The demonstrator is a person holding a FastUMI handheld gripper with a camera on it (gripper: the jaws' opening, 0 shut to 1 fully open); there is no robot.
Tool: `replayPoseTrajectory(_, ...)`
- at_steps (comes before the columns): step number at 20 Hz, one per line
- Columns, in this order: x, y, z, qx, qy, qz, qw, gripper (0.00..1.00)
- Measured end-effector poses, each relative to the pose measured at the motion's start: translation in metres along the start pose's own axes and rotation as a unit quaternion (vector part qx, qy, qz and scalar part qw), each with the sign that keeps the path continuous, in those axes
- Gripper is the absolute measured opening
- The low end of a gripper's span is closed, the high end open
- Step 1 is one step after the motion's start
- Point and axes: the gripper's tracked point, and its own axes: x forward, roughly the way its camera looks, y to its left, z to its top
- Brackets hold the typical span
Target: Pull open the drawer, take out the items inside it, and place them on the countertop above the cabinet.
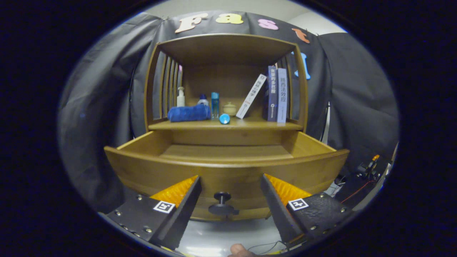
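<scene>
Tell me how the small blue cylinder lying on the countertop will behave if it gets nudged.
The blue cylinder lies on its side at the countertop front edge, so it would probably roll, perhaps off into the open drawer. It looks small, likely light. The gripper is open, astride the drawer knob.

Spread tongs (230, 185) flanking drawer (228, 167) knob (222, 203), gaps either side.

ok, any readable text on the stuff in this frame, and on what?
Leaning white book spine: print, too blurred to read.
Two upright blue books: too blurred.
Bottles: nothing legible.
Gripper, open astride the drawer knob: square marker patterns, no words.
</scene>
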Motion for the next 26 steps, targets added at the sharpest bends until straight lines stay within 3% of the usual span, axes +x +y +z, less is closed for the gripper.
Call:
replayPoseTrajectory(3, 0.006, -0.002, 0.005, -0.008, -0.038, -0.002, 0.999, 0.99)
replayPoseTrajectory(9, 0.02, -0.003, 0.001, 0.063, -0.023, 0.029, 0.997, 0.99)
replayPoseTrajectory(17, 0.075, 0.008, 0.02, 0.062, -0.064, 0.014, 0.996, 0.99)
replayPoseTrajectory(23, 0.113, 0.02, 0.028, 0.116, -0.07, 0.02, 0.991, 0.99)
replayPoseTrajectory(26, 0.134, 0.022, 0.032, 0.106, -0.069, 0.019, 0.992, 0.99)
